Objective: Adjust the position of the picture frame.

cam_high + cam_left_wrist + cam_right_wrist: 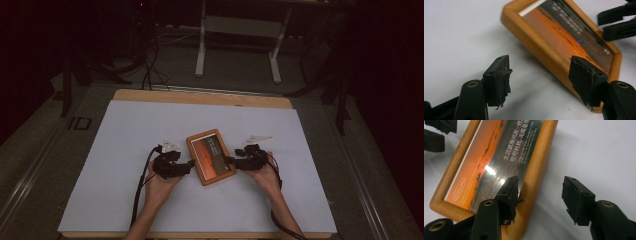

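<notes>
My left tool (189,164) sits with its jaws spread wide beside the left edge of the picture frame (210,156), holding nothing. The frame lies flat near the middle of the white surface (125,145), its orange sunset print facing up. My right tool (229,161) is also wide apart, straddling the frame's right wooden edge without gripping it.

High view looks down from above the table (125,150); each gripper view peers close along its jaws, both sharing the frame (210,156).
</notes>
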Available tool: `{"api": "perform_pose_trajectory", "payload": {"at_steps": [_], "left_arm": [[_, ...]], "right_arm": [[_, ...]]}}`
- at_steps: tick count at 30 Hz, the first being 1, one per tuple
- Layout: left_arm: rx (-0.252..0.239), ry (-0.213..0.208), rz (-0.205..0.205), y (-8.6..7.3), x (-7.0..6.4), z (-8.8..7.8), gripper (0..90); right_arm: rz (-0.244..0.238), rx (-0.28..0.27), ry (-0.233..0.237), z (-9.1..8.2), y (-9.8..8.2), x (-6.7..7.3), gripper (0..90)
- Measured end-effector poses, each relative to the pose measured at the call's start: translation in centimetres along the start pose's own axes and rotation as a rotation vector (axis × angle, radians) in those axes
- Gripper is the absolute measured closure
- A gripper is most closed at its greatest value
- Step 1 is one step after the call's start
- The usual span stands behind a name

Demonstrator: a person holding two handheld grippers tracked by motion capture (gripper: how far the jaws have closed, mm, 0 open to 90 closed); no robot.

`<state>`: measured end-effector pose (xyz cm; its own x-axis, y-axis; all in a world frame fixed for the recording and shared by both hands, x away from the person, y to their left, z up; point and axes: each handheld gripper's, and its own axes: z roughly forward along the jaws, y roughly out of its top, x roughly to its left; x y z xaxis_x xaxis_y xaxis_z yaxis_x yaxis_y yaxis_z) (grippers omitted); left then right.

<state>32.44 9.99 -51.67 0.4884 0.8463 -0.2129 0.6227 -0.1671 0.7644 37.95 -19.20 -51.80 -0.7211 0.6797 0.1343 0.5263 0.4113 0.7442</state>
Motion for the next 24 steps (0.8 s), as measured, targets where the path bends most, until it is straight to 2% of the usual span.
{"api": "perform_pose_trajectory", "payload": {"at_steps": [3, 6, 7, 10, 16, 18, 21, 24], "left_arm": [[0.008, -0.015, -0.015, 0.0, -0.3, 0.5, 32.0], [0.032, -0.033, -0.039, 0.1, -0.4, 1.2, 27.5], [0.034, -0.033, -0.039, 0.1, -0.5, 1.3, 27.5], [0.054, -0.04, -0.028, 0.3, -0.7, 2.0, 27.4], [0.095, -0.085, -0.018, 0.6, -1.1, 3.1, 27.4], [0.1, -0.101, -0.035, 0.7, -0.9, 3.4, 26.7], [0.107, -0.146, -0.062, 0.7, -0.5, 3.7, 27.9], [0.113, -0.171, -0.08, 0.7, -0.3, 3.9, 28.6]], "right_arm": [[0.003, 0.003, 0.017, 0.3, 0.2, 0.1, 41.3], [0.025, 0.0, 0.039, 0.8, 0.7, -0.3, 32.2], [0.025, 0.0, 0.039, 0.8, 0.7, -0.3, 32.2], [0.065, -0.005, 0.102, 1.3, 1.1, -0.8, 27.4], [0.073, 0.029, 0.145, 2.1, 1.4, -1.0, 24.7], [0.089, 0.04, 0.182, 2.4, 1.4, -1.2, 23.4], [0.084, 0.064, 0.207, 2.7, 1.5, -1.3, 23.0], [0.092, 0.094, 0.257, 3.3, 1.4, -1.5, 26.8]]}}
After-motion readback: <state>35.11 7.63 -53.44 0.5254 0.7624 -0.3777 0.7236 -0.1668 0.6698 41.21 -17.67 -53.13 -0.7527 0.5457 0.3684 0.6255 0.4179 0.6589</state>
